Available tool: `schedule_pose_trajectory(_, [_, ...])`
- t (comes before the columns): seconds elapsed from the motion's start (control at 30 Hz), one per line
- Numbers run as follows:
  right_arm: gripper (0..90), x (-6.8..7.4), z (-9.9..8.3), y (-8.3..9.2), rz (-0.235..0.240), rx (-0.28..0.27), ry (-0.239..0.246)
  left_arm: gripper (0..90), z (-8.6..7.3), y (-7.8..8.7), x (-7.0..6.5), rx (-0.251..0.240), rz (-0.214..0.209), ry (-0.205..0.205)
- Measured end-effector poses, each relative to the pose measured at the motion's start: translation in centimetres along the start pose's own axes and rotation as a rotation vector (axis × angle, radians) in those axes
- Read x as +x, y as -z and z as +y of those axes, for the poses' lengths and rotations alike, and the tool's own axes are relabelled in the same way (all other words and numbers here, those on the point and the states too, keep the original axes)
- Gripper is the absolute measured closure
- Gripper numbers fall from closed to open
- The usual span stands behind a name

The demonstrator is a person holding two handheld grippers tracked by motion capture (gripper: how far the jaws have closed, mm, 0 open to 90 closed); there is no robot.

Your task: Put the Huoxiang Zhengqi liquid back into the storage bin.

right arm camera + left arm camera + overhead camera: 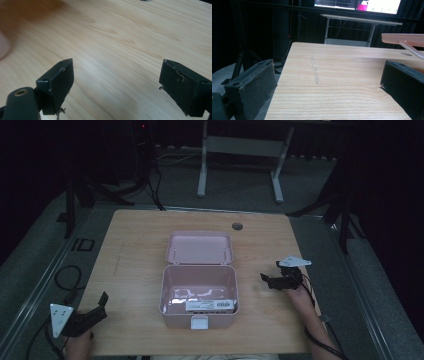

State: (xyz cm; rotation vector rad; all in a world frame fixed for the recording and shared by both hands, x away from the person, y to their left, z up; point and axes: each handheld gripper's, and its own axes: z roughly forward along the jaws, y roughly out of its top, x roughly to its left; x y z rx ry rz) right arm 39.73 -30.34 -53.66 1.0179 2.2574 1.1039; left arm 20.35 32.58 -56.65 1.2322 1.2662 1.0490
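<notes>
A pink box (199,290) stands open in the middle of the wooden counter (130,255). Its lid (200,247) is folded back on the far side and lies almost flat behind the box. Inside the box, near the front wall, lies a flat white packet with a printed label (211,305). A small white latch (199,322) sits on the front wall of the box.

The left claw (100,307) is held in a hand (79,345) at the near left corner of the counter, well apart from the box. Its jaws are spread wide and there is nothing between them. In the left gripper view the bare wood of the counter lies between the two black jaws, and the edge of the pink lid (403,39) shows at the right.

The right claw (266,279) is to the right of the box, near it but not touching it, and points toward it. A hand (300,295) holds it from the near side. In the right gripper view its jaws stand wide apart over bare wood and carry nothing.

At the far edge of the counter there is a small round hole (237,226). Behind the counter, on the floor, stands a grey metal frame (240,150).
</notes>
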Motion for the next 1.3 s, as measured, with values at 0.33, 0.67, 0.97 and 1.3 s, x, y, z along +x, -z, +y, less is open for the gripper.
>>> schedule_pose_trajectory(0.33, [12.4, -2.1, -1.7, 1.2, -0.155, -0.029, -0.14, 0.2, 0.0, 0.0, 0.0, 0.001, 0.0, 0.0])
schedule_pose_trajectory(0.67, [12.4, -3.2, -2.5, 1.9, -0.283, -0.05, -0.281, 0.2, 0.0, 0.0, 0.0, 0.002, -0.002, -0.003])
schedule_pose_trajectory(0.97, [12.9, -3.7, -2.9, 1.9, -0.304, -0.047, -0.335, 0.2, 0.0, 0.0, 0.0, 0.002, -0.002, -0.002])
schedule_pose_trajectory(1.3, [12.9, -3.8, -2.9, 1.8, -0.3, -0.039, -0.337, 0.2, 0.0, 0.0, 0.0, 0.003, -0.001, -0.002])
